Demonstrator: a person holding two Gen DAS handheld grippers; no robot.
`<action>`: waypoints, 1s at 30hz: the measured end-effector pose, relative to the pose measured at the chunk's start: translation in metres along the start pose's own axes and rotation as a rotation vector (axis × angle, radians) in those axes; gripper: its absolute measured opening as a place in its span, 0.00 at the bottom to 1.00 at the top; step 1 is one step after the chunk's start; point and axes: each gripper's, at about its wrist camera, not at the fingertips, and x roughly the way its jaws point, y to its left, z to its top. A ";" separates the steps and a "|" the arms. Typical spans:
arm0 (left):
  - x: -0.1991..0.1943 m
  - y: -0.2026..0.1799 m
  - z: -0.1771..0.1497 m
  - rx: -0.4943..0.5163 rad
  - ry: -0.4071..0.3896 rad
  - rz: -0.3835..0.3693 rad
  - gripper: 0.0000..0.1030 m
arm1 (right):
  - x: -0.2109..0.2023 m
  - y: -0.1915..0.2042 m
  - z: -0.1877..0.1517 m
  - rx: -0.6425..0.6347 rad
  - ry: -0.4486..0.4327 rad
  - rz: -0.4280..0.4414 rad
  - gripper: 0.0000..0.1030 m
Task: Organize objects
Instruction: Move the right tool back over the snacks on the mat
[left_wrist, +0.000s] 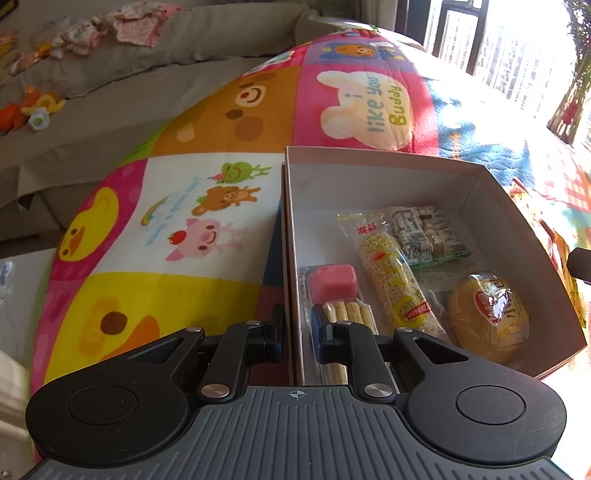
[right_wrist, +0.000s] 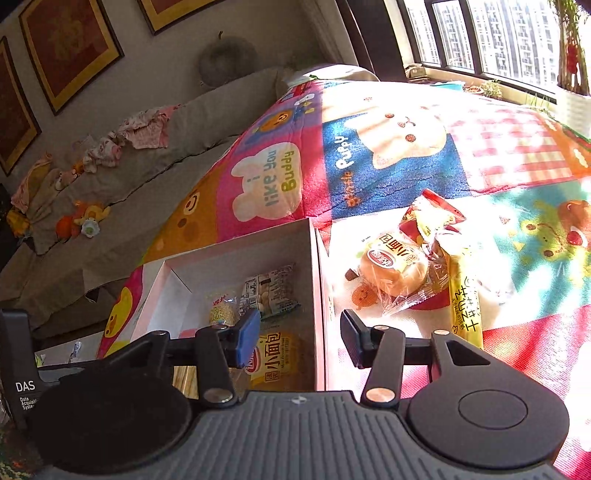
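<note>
Cardboard box (left_wrist: 388, 177): pale, open-topped, sitting on the cartoon mat (left_wrist: 207, 206); both claws straddle its side walls.
Mat: still carries loose snacks just beyond the box's right wall, in hard sunlight.
Left claw (left_wrist: 298, 334): released, jaws apart astride the box's left wall, one finger outside, one inside over the stick pack; gripping nothing.
Right claw (right_wrist: 299, 338): released too, jaws wide across the box's right wall, holding nothing.
Step, my call: fetch the next loose snack, likely the bun (right_wrist: 395, 267) nearest that wall.
How to do it well: lift the right claw clear of the wall first, come down over the bun's middle, pinch the wrapper softly so it doesn't crush, and watch the glare.
Box contents: yellow bread pack (left_wrist: 487, 317) at the near right corner, rice bar (left_wrist: 395, 280) down the middle, printed biscuit pack (left_wrist: 428, 232) behind it, pink-and-sticks tray (left_wrist: 336, 295) along the left wall.
Free room: the far half of the box.
Yellow bar (right_wrist: 465, 306): beside the bun on the mat, with a red pack (right_wrist: 432, 218) behind.
</note>
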 end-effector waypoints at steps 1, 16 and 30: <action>0.000 0.000 0.000 0.000 0.000 -0.002 0.17 | -0.001 -0.001 0.000 -0.011 -0.006 -0.012 0.46; 0.003 0.010 -0.003 -0.025 -0.018 -0.051 0.15 | 0.029 -0.067 0.009 -0.044 0.031 -0.309 0.69; 0.005 0.014 -0.005 -0.037 -0.012 -0.074 0.15 | 0.046 -0.072 -0.011 -0.088 0.113 -0.322 0.23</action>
